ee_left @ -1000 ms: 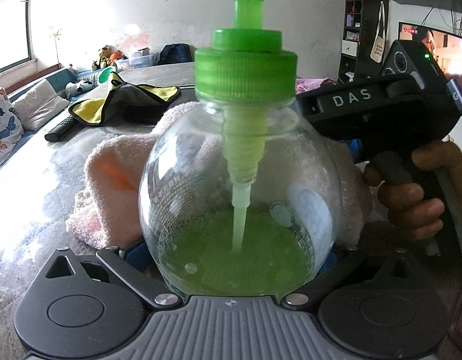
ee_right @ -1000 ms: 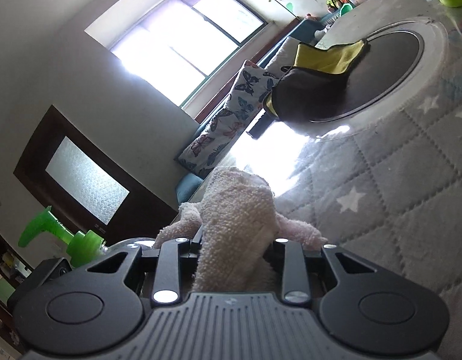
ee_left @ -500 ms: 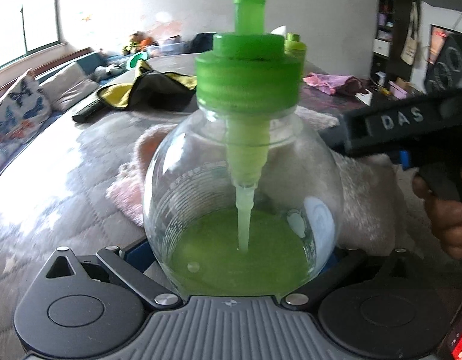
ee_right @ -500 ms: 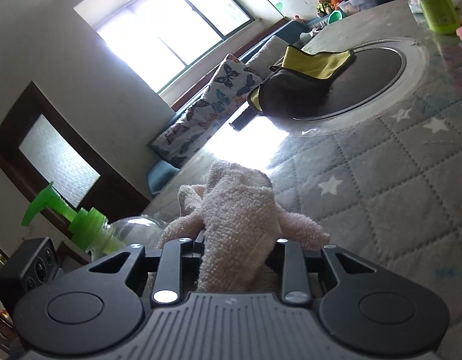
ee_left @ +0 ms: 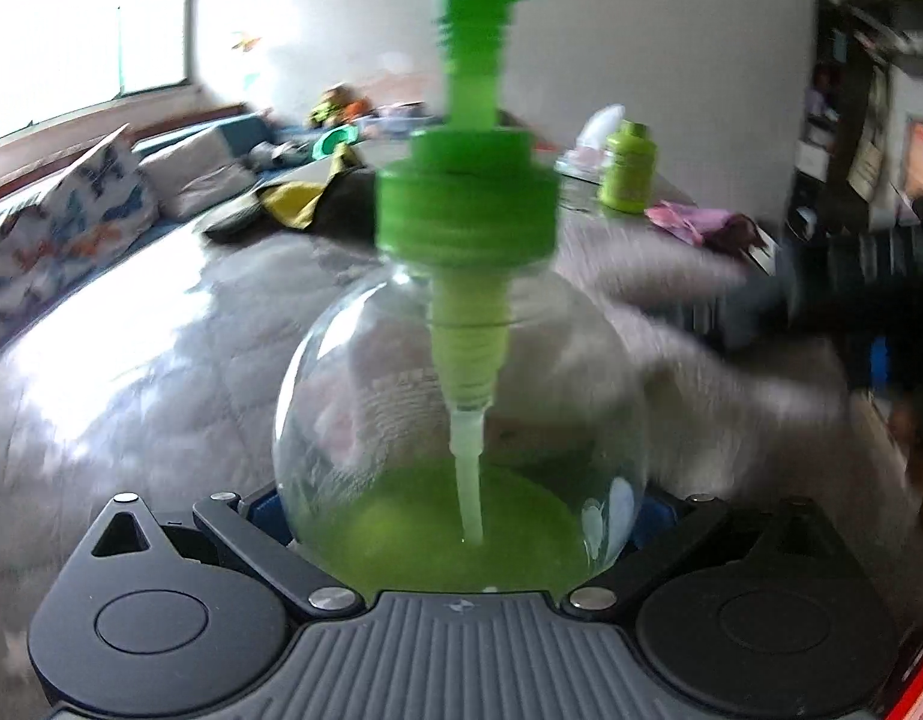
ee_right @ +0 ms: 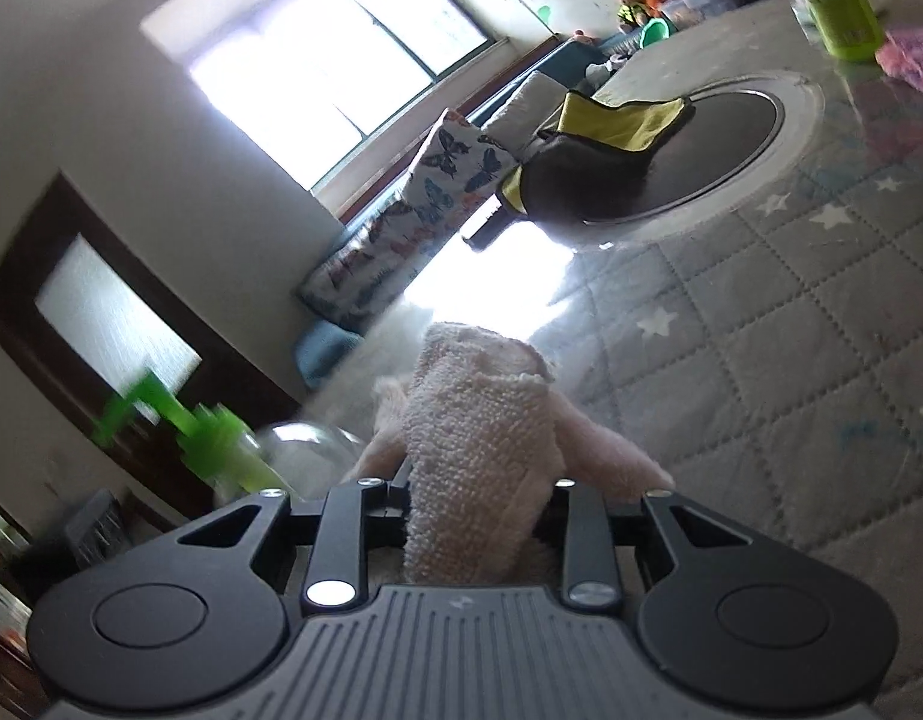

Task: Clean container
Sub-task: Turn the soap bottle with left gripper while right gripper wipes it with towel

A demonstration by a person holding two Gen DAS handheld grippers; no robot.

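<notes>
A round clear pump bottle with a green cap and green liquid in its bottom fills the left wrist view. My left gripper is shut on its lower body, holding it upright. A pink terry towel sticks out from between the fingers of my right gripper, which is shut on it. In the right wrist view the bottle shows blurred at the lower left, just beside the towel. In the left wrist view the towel is a pale blur behind the bottle's right side.
A quilted grey cover with stars lies over the table. A dark round turntable carries a yellow and black cloth. A green bottle and a pink cloth stand at the far end. Cushions line a bench.
Both wrist views have swung and blurred. The towel and right gripper slid from behind the bottle out to its right. The bottle's pump head has turned in view. Both grips are unchanged.
</notes>
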